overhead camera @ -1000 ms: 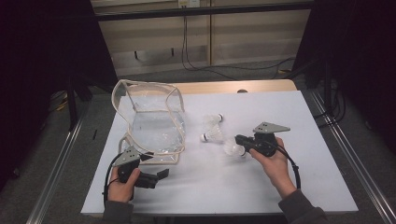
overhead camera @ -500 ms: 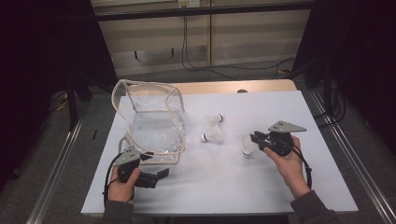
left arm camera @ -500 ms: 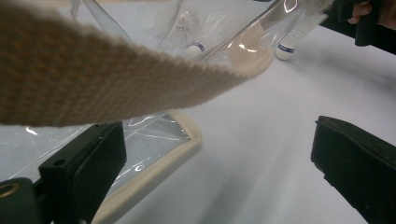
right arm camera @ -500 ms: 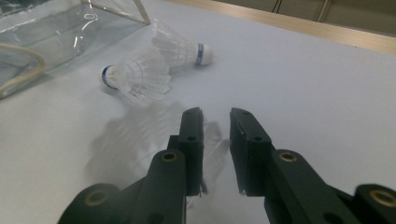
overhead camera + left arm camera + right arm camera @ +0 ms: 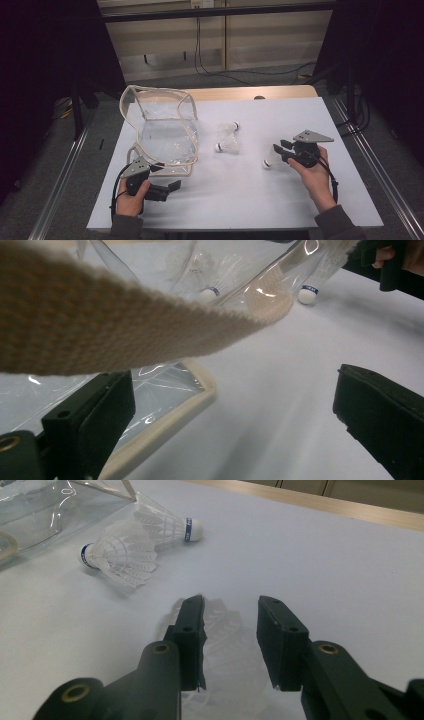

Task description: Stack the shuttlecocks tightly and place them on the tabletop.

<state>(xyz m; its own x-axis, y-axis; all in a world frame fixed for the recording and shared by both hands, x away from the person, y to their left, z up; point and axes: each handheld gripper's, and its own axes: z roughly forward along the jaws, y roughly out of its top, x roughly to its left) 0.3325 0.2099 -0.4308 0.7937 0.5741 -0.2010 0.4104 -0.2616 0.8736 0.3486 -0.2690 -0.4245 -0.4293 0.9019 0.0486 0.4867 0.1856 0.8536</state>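
Blue band on each shuttlecock [image 5: 125, 555] cork, writing too small to read. Right gripper [image 5: 230, 630] just opening, shuttlecock between jaws, not squeezed. Left gripper [image 5: 235, 415] wide open, holding nothing.

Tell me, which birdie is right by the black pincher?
The shuttlecock lying alone by the right gripper, its feathers between the gripper's open jaws. The other two shuttlecocks lie together farther off, beside the clear bag.
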